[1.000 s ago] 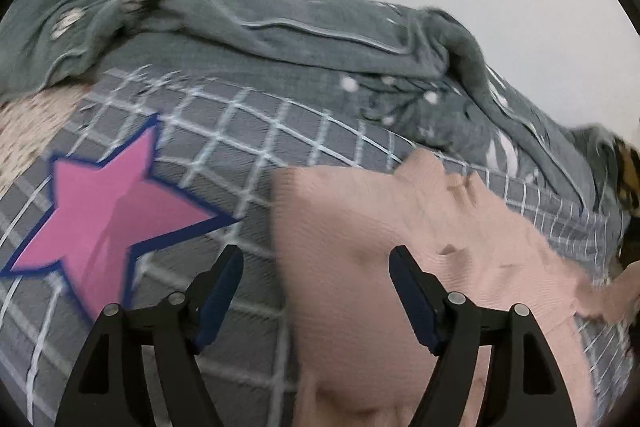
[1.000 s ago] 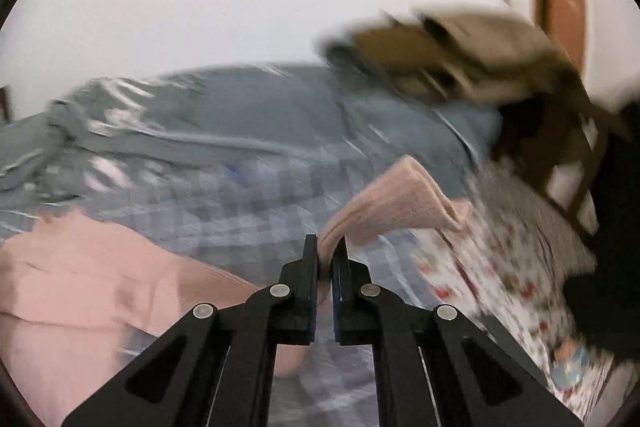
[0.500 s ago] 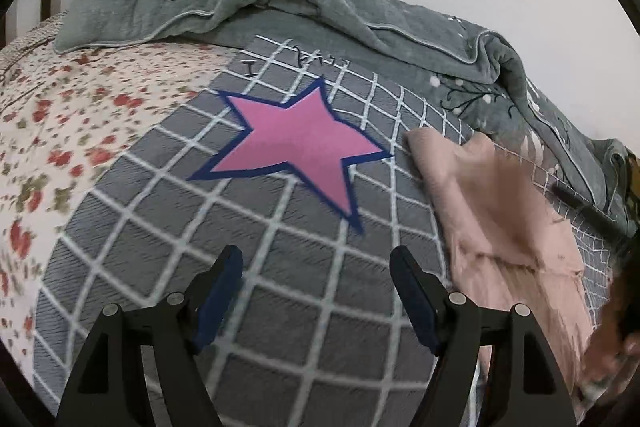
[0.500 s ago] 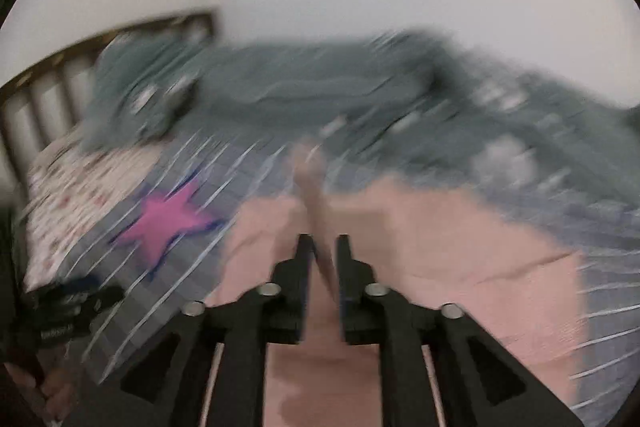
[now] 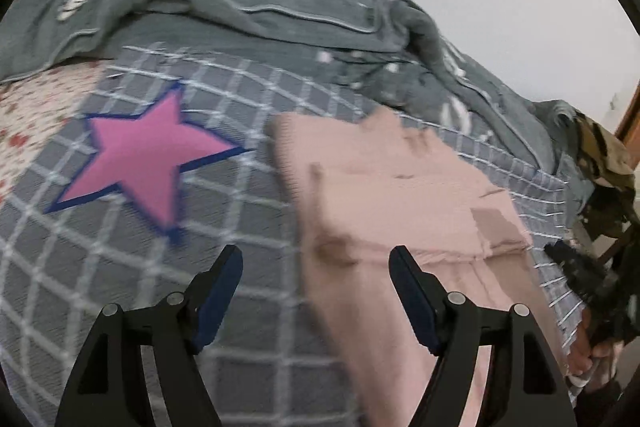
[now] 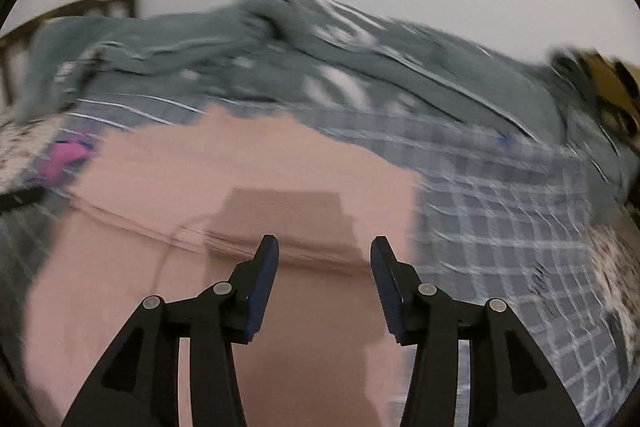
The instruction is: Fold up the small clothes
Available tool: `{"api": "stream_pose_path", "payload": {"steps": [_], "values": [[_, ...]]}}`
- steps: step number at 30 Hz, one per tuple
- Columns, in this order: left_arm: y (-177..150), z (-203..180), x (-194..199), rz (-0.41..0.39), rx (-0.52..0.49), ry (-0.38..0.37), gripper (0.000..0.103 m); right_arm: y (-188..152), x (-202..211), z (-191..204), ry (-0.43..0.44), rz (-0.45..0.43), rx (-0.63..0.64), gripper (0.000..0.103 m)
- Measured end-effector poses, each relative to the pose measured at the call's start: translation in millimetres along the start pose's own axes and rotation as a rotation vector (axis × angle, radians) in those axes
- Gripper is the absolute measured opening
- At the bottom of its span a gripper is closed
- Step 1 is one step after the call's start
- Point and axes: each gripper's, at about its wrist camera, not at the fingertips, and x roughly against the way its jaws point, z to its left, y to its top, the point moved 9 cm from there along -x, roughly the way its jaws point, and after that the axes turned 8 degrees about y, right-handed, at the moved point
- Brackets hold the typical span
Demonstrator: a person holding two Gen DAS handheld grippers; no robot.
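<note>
Pink knit garment: soft, fine-ribbed fabric, partly folded with a layered edge across its middle, lying flat on the grey checked blanket.

Grey checked blanket: woven, white grid lines, bearing a pink five-pointed star with dark blue outline, just left of the garment.

Grey-green quilt: quilted, pale piping, rumpled in a ridge along the far side of the bed.

Floral sheet: white with red sprigs, at the left edge.

Left gripper: black arms, blue pads, jaws wide apart, empty, hovering over the garment's left edge.

Right gripper: jaws have just been opening, now parted, nothing between them, above the garment.

Left view only: whole star, a hand at the right edge. Right view only: dark wooden headboard, blurred.
</note>
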Motion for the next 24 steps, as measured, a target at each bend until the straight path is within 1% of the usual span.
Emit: {"api": "stream_pose_path", "payload": {"steps": [2,4,5,7,8,9,10,11,13,14,15,16,17,19,20,21,22,23,24], "values": [[3.7,-14.5,-10.7,0.006,-0.001,-0.007,0.064,-10.9,-6.5,-25.7,-0.016,0.032,-0.030,0.047],[3.7,-21.3,-23.2,0.022,-0.004,0.028,0.050,-19.9,-12.3,-47.0,-0.022,0.050,-0.056,0.047],[2.9,-22.3,-29.6,0.032,-0.001,0.048,0.047,-25.2,-15.8,-57.2,-0.015,0.060,-0.072,0.047],[2.2,-22.6,-39.5,0.043,0.015,0.074,0.030,-29.9,-24.9,-63.0,0.005,0.080,-0.090,0.047],[3.9,-21.6,-41.0,0.034,0.021,0.088,0.022,-31.4,-31.1,-63.9,0.022,0.094,-0.098,0.047],[7.2,-21.0,-40.5,0.011,0.013,0.103,0.007,-30.7,-35.0,-63.7,0.036,0.101,-0.102,0.047],[10.5,-20.0,-38.1,-0.004,0.008,0.101,0.007,-29.0,-38.7,-60.6,0.051,0.103,-0.104,0.047],[16.1,-17.3,-32.5,-0.038,0.023,0.093,0.007,-23.7,-42.1,-56.9,0.072,0.099,-0.103,0.047],[22.0,-12.0,-26.0,-0.067,0.074,0.076,0.007,-13.5,-42.3,-50.7,0.095,0.070,-0.092,0.040],[21.1,-10.8,-29.2,-0.054,0.083,0.084,0.007,-11.5,-44.1,-48.3,0.087,0.061,-0.088,0.030],[19.0,-10.4,-35.1,-0.031,0.072,0.102,0.007,-10.9,-48.3,-48.9,0.072,0.065,-0.095,0.026],[12.6,-11.3,-43.8,0.000,0.048,0.132,0.007,-13.4,-55.0,-51.1,0.057,0.081,-0.109,0.026],[8.2,-12.4,-47.8,0.010,0.030,0.147,0.007,-22.0,-64.4,-53.4,0.062,0.117,-0.129,0.026],[1.8,-16.3,-48.1,0.009,-0.021,0.174,0.011,-27.3,-65.0,-56.5,0.088,0.122,-0.156,0.026],[0.5,-18.2,-44.7,0.001,-0.039,0.178,0.014,-27.3,-58.8,-59.3,0.090,0.112,-0.167,0.027],[-0.8,-19.5,-41.1,-0.002,-0.052,0.181,0.022,-26.9,-51.1,-62.1,0.080,0.099,-0.167,0.027],[-2.6,-20.4,-37.2,0.003,-0.065,0.189,0.028,-26.7,-42.8,-63.7,0.070,0.082,-0.164,0.030],[-4.6,-21.1,-32.8,0.009,-0.073,0.199,0.039,-27.5,-32.2,-64.9,0.062,0.059,-0.161,0.034],[-6.3,-22.2,-29.0,0.010,-0.074,0.201,0.045,-28.7,-20.2,-64.3,0.063,0.035,-0.158,0.042]]}}
